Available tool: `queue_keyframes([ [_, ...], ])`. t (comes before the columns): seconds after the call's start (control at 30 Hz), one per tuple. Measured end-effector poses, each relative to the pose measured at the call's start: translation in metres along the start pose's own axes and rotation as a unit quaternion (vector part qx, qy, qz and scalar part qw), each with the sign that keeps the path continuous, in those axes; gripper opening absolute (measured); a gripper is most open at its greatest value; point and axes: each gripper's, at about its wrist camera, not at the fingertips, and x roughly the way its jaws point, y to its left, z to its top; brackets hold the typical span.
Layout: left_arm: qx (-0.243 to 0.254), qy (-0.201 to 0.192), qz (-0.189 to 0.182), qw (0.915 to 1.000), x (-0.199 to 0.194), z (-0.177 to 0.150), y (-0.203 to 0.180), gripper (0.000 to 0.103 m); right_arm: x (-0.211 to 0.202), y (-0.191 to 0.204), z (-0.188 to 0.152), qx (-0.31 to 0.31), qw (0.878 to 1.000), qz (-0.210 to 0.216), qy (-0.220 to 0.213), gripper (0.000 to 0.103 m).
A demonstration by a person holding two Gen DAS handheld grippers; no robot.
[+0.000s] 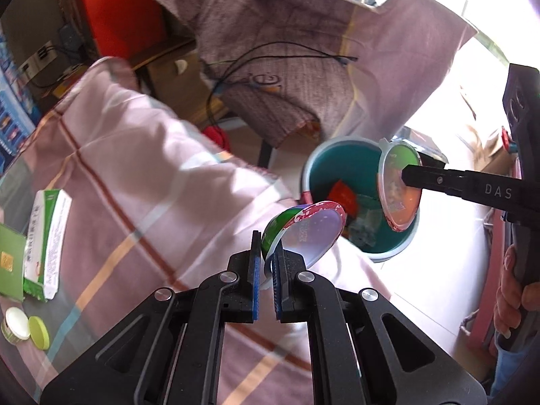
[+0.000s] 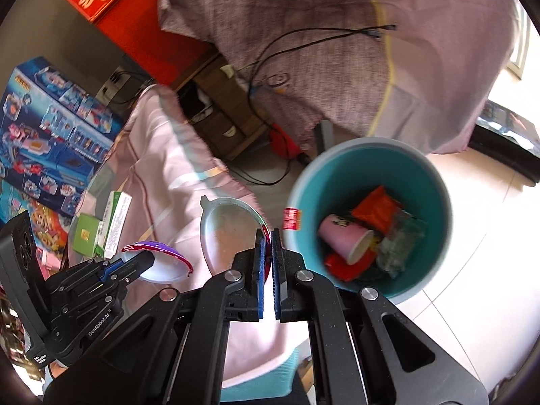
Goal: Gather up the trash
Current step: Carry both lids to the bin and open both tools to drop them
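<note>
While each claw is clamped on the rim of its own thin plastic lid, the teal bin (image 2: 368, 216) serves as the mark for everything else. The left gripper (image 1: 268, 280) pinches a lid with a red-speckled rim (image 1: 312, 233) just beside the bin, over the edge of the checked tablecloth (image 1: 111, 155). The right gripper (image 2: 268, 266) nips a clear lid with a pull tab (image 2: 227, 233), which in the left wrist view hangs at the bin's mouth. That makes two lids, one per claw. Both look light, springy and slick, likely to flex or twist out of a grip on the flat face, so the edge hold seems right. Inside the bin lie one pink paper cup (image 2: 344, 241), some red wrappers and crumpled clear film. Well away from the bin, on the cloth, wait two small boxes (image 1: 47, 243) and two round caps (image 1: 25, 327).
</note>
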Motion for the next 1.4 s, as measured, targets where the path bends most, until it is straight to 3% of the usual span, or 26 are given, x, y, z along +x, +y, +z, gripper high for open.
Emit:
queue_keyframes([
  [0.47,0.048,0.031,-0.023,0.9981,0.045,0.027,-0.063,0.007,-0.01,-0.067,0.01,0.055,0.998,-0.017,-0.007,0.004],
  [0.93,0.071,0.055,-0.038,0.9952,0.079,0.045,-0.089,0.007,0.002,-0.089,0.022,0.072,0.997,-0.024,0.009,0.008],
  [1.0,0.072,0.057,-0.036,0.9951,0.082,0.048,-0.091,0.007,0.003,-0.088,0.023,0.071,0.997,-0.024,0.011,0.012],
  [1.03,0.07,0.058,-0.037,0.9952,0.084,0.049,-0.091,0.008,0.003,-0.088,0.023,0.071,0.997,-0.024,0.011,0.019],
  [1.07,0.069,0.059,-0.04,0.9951,0.085,0.05,-0.09,0.008,0.003,-0.088,0.024,0.072,0.997,-0.025,0.011,0.032],
  [1.13,0.064,0.064,-0.045,0.9949,0.087,0.051,-0.09,0.018,0.002,-0.088,0.025,0.072,0.997,-0.026,0.008,0.044],
  [1.2,0.063,0.064,-0.045,0.9949,0.088,0.051,-0.089,0.048,0.002,-0.087,0.026,0.07,0.997,-0.031,0.006,0.048],
  [1.27,0.062,0.056,-0.036,0.9959,0.087,0.05,-0.088,0.066,0.001,-0.087,0.026,0.074,0.997,-0.032,0.007,0.063],
  [1.33,0.062,0.05,-0.035,0.9962,0.085,0.05,-0.087,0.073,0.0,-0.087,0.026,0.076,0.996,-0.037,0.005,0.073],
  [1.4,0.061,0.049,-0.034,0.9963,0.083,0.049,-0.086,0.08,0.0,-0.087,0.026,0.081,0.996,-0.039,0.005,0.076],
])
